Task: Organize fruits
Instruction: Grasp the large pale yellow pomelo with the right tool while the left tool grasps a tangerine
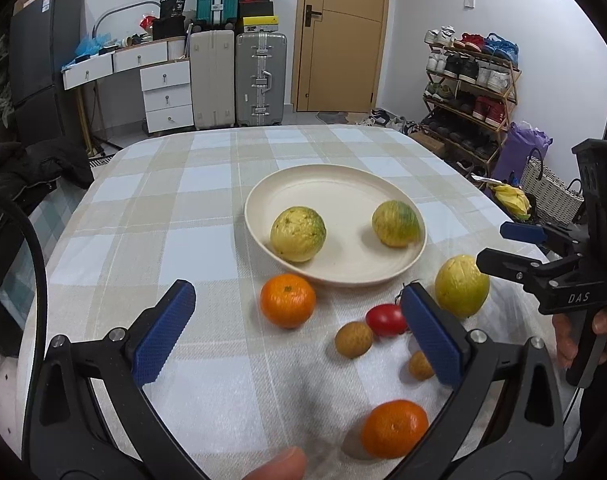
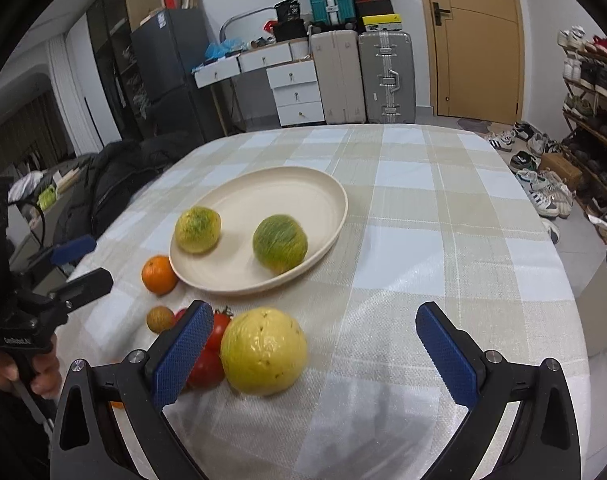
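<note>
A cream plate (image 1: 343,184) (image 2: 287,188) holds two yellow-green fruits (image 1: 298,234) (image 1: 396,224). On the cloth in front lie a third yellow fruit (image 1: 461,286) (image 2: 263,350), two oranges (image 1: 288,300) (image 1: 394,428), a red tomato (image 1: 385,319) (image 2: 205,368) and two small brown fruits (image 1: 353,339) (image 1: 420,365). My left gripper (image 1: 299,332) is open and empty above the near fruits. My right gripper (image 2: 311,352) is open and empty, the yellow fruit between its fingers near the left pad. Each gripper shows in the other view (image 1: 507,246) (image 2: 81,262).
The checked tablecloth (image 1: 207,200) covers the table to its rounded edges. A dark jacket (image 2: 115,176) lies off the left side. Suitcases (image 1: 239,76), drawers and a shoe rack (image 1: 469,88) stand in the room behind.
</note>
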Tool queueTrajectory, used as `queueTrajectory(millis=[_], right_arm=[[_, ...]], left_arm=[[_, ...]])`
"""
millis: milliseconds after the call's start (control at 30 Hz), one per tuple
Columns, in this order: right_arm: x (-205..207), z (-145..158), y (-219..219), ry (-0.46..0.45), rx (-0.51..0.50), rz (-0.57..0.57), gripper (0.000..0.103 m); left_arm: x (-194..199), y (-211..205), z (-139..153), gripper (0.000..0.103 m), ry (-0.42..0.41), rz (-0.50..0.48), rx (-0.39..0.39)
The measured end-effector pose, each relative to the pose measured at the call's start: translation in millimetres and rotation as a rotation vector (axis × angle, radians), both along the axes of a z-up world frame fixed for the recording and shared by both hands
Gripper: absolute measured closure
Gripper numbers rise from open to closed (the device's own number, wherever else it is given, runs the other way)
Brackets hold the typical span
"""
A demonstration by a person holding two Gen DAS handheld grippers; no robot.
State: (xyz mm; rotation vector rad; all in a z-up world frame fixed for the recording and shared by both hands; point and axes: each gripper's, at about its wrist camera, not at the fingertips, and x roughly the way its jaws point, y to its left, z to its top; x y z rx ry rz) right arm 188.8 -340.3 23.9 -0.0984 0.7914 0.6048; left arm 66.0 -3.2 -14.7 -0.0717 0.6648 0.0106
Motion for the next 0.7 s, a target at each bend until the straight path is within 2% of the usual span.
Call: queueTrajectory(millis=[333, 700], right_arm=[[0.3, -13.4, 6.0, 0.047, -0.055, 0.027, 0.0], [-0.2, -27.2, 13.3, 0.113, -0.049, 0.055, 0.0]], left_arm=[[-17.2, -13.3, -5.8, 0.0, 0.055, -0.047, -0.012], [-15.2, -30.8, -20.6, 0.0, 0.141, -0.123, 0.002]])
